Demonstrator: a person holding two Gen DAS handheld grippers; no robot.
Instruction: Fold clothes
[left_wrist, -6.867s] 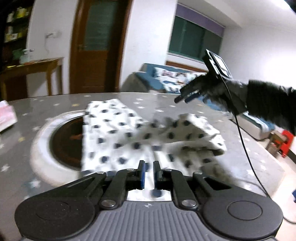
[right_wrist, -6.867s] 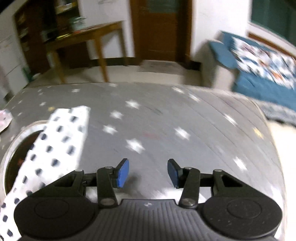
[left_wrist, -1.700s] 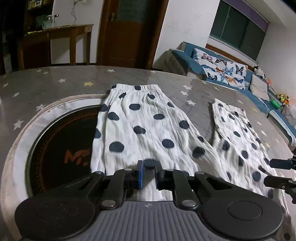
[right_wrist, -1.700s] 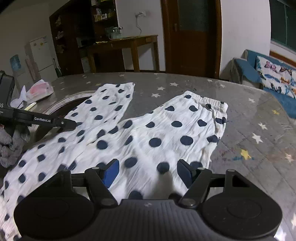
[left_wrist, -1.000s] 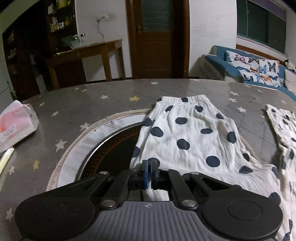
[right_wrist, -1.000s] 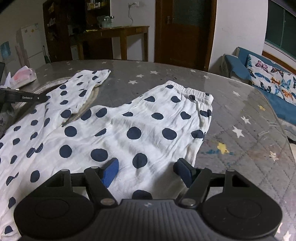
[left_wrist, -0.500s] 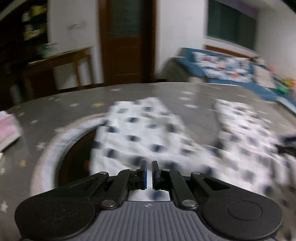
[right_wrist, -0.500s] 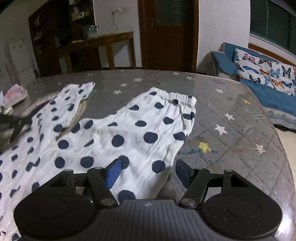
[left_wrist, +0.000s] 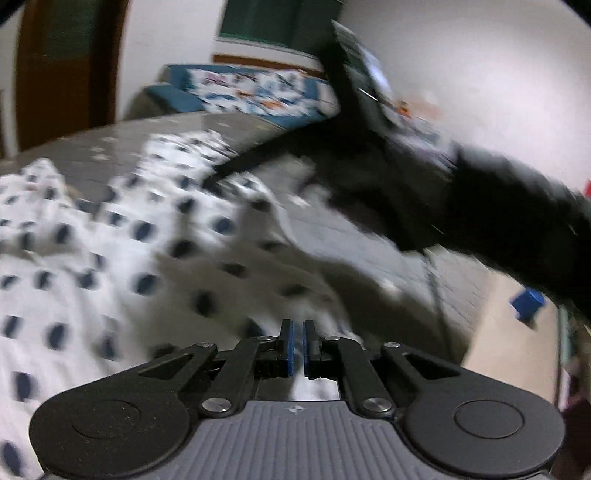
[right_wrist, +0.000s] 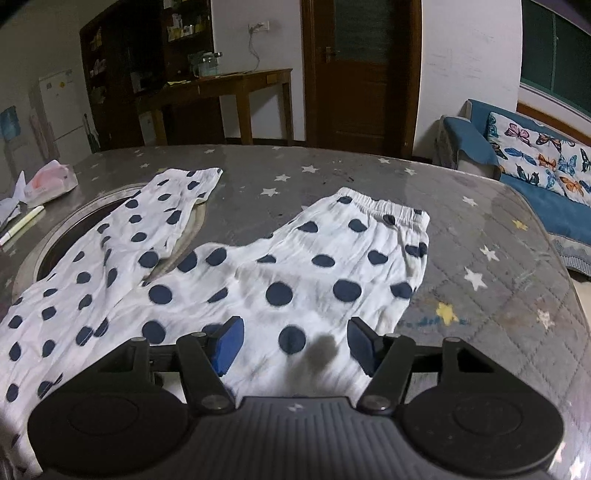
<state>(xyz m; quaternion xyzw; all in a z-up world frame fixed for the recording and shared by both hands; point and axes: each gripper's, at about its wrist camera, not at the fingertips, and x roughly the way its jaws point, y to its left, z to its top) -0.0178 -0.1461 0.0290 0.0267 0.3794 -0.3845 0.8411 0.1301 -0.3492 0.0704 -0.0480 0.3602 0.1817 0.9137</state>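
Observation:
White trousers with dark blue dots (right_wrist: 280, 273) lie spread on the grey star-patterned table (right_wrist: 480, 221), their two legs fanning away to the left and centre. My right gripper (right_wrist: 295, 343) hovers open just above the nearer part of the right leg, with nothing between its blue pads. The left wrist view is badly blurred. In it my left gripper (left_wrist: 297, 347) is shut, and a fold of the trousers (left_wrist: 110, 240) rises up to its pads. The right gripper (left_wrist: 218, 177) crosses that view as a dark blur, held by a black-sleeved arm (left_wrist: 517, 221).
A round dark inset (right_wrist: 55, 254) in the table lies under the left trouser leg. A pink tissue pack (right_wrist: 51, 182) and a pen (right_wrist: 22, 221) sit at the far left. A blue sofa (right_wrist: 535, 177) stands beyond the table's right edge.
The left gripper has swung quickly to the right, so its view now faces the right gripper and arm. The right gripper has stayed open over the trousers, shifting only slightly.

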